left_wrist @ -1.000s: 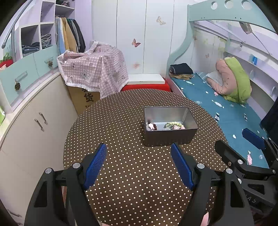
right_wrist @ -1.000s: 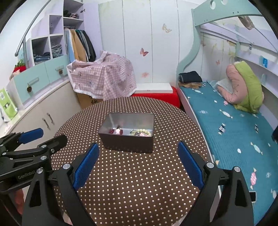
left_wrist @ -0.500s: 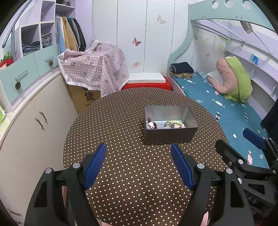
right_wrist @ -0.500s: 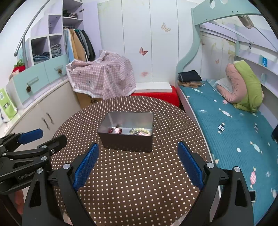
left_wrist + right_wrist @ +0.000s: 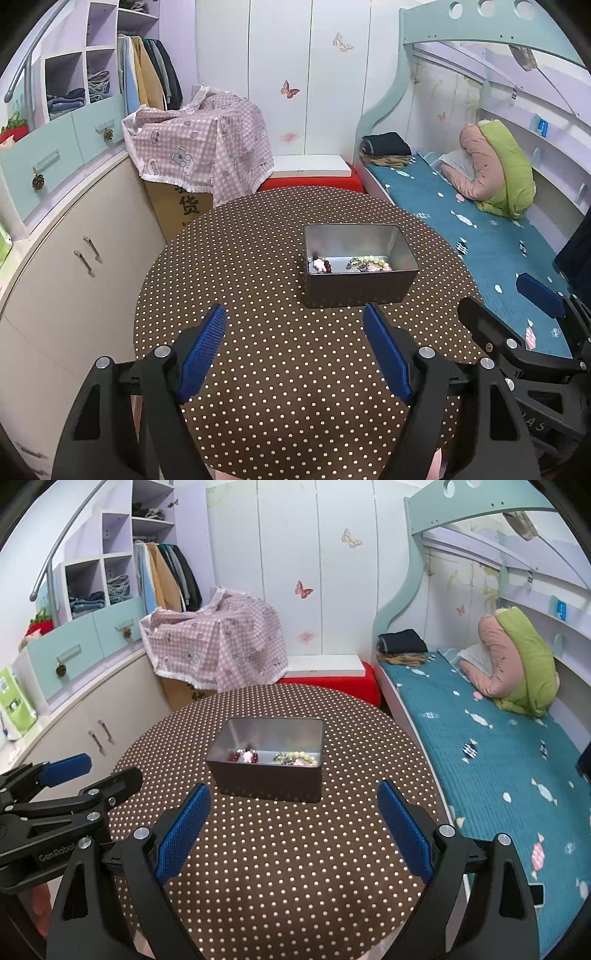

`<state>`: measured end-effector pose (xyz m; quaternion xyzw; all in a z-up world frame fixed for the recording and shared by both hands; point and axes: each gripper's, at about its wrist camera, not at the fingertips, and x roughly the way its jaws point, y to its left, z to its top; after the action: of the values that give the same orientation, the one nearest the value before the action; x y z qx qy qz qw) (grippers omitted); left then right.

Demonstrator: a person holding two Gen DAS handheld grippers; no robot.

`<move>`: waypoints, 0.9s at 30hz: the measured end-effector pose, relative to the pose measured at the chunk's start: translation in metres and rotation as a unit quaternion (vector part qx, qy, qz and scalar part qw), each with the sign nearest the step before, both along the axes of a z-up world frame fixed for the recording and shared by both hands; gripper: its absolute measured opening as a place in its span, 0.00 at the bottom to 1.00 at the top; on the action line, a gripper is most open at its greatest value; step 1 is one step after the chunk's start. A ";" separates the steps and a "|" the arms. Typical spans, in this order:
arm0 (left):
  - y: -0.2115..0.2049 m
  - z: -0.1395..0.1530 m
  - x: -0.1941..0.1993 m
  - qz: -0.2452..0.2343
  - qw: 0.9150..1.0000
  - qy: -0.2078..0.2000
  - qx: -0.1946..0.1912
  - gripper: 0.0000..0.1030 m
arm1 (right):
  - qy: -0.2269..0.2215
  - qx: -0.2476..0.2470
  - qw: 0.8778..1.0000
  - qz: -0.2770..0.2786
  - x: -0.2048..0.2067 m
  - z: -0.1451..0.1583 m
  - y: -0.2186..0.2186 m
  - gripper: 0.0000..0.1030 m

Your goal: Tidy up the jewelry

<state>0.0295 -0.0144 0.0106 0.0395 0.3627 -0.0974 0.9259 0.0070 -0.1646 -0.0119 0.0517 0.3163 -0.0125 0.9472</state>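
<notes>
Bedroom furniture rings a round worktop (image 5: 258,369) covered in brown cloth with white polka dots: pale cabinets with teal drawers (image 5: 55,158) on the left, a pink checked cloth (image 5: 199,147) draped over a cardboard box behind, and a bed with a teal patterned sheet (image 5: 480,746) on the right, where a pink and green pillow bundle (image 5: 517,664) leans against the wall. Near the middle of the worktop stands an open rectangular metal tin (image 5: 358,291), grey and plain-sided, well apart from both tools. Inside it, along the near wall, lie the jewelry pieces: a small cluster with dark red beads and a pink charm (image 5: 245,756) toward the left, and a bracelet of pale green beads (image 5: 297,757) toward the right, the two just beside each other but not clearly touching. The left tool (image 5: 295,350) hovers over the near part of the worktop with its blue-padded fingers (image 5: 203,350) spread wide apart and nothing between them. The right tool (image 5: 293,830) sits alongside it, likewise gaping, its blue pads (image 5: 402,827) empty and aimed toward the tin. Each tool shows at the edge of the other's view, low and to the side, above the worktop's rim.
</notes>
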 end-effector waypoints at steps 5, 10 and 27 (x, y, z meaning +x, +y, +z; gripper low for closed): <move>0.001 0.001 0.001 -0.001 1.000 0.004 -0.002 0.72 | 0.000 0.002 1.000 0.001 0.000 0.001 -0.001 0.86; 0.000 0.001 0.001 0.000 1.000 0.002 0.000 0.72 | 0.000 0.002 1.000 0.001 0.000 0.001 -0.001 0.86; 0.001 0.001 0.005 0.000 1.000 0.003 -0.001 0.72 | 0.003 0.002 1.000 0.000 0.000 -0.003 -0.003 0.86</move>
<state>0.0345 -0.0130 0.0117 0.0377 0.3658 -0.0978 0.9248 0.0072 -0.1677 -0.0144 0.0536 0.3195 -0.0117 0.9460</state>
